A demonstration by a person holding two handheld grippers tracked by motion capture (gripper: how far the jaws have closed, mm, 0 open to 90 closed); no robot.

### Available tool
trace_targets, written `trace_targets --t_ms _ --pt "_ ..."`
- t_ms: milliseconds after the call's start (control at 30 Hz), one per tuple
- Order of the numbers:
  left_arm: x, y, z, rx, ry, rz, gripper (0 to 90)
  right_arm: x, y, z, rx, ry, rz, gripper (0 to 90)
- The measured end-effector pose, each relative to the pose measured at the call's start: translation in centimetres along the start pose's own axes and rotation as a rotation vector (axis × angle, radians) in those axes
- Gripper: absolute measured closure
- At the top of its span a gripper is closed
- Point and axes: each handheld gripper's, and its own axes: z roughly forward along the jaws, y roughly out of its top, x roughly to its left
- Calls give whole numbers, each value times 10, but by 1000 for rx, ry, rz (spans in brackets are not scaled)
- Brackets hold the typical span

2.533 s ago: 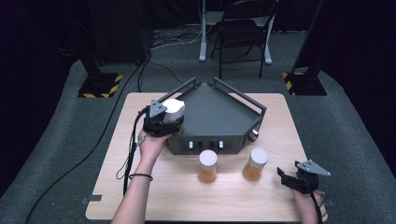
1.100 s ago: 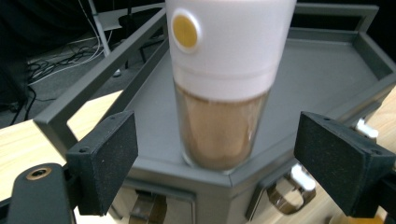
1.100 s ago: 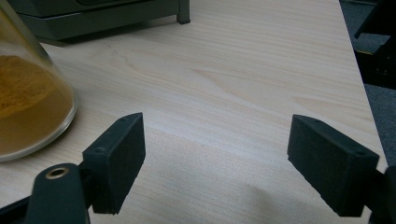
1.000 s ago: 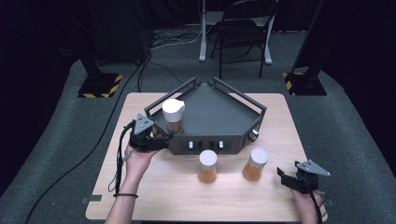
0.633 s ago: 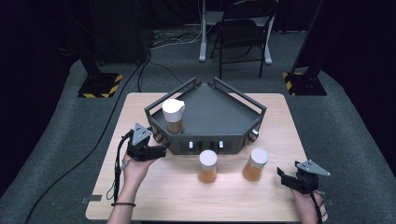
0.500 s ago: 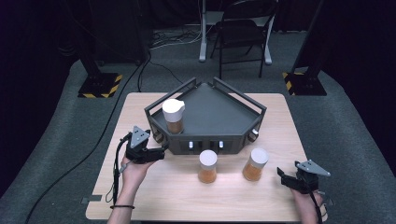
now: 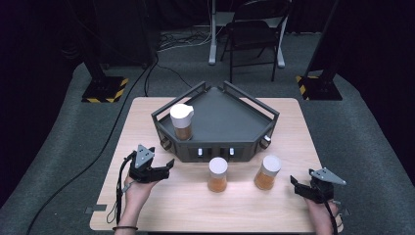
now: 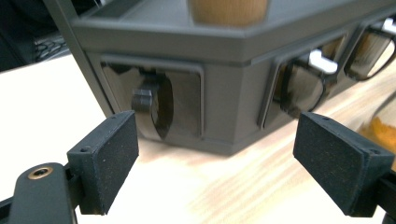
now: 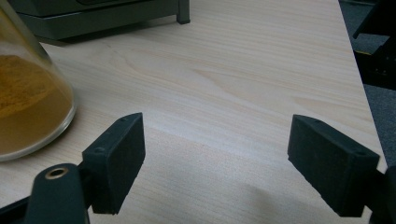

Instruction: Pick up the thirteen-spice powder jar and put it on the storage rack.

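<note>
A dark grey angular rack (image 7: 230, 122) stands in the middle of the wooden table (image 7: 293, 127). On its left end stands a white-lidded jar of orange powder (image 7: 182, 122). Two more such jars (image 7: 218, 175) (image 7: 267, 172) stand on the table in front of it. My left gripper (image 7: 168, 170) hovers low by the rack's front left corner (image 8: 224, 93). It is open, its jaws have just been opening slightly, and nothing is between them (image 8: 219, 163). My right gripper (image 7: 295, 186) rests open near the front right, just right of the right jar (image 9: 28, 107), over bare wood (image 9: 215, 163).
Cables trail from both grippers toward the table's front edge. Black stands with striped bases (image 7: 105, 88) and a chair (image 7: 254, 34) stand on the carpet behind the table. Bare wood lies to the left of the rack and along the front edge.
My left gripper has left the jar on the rack and moved down toward the person to the rack's front left corner. The right gripper has not moved.
</note>
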Motion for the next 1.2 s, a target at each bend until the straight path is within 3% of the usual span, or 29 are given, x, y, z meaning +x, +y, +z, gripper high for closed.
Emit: trace_targets --t_ms 233,600,1133,1200 --pt "2 -21 2 35 7 -22 136 0 0 0 0 0 -1 185" --pt "4 -40 2 86 10 -48 135 0 0 0 1 0 -1 185" --pt "4 -46 13 213 24 -55 123 0 0 0 1 0 -1 185" --pt "5 -46 13 210 22 -55 120 0 0 0 1 0 -1 185"
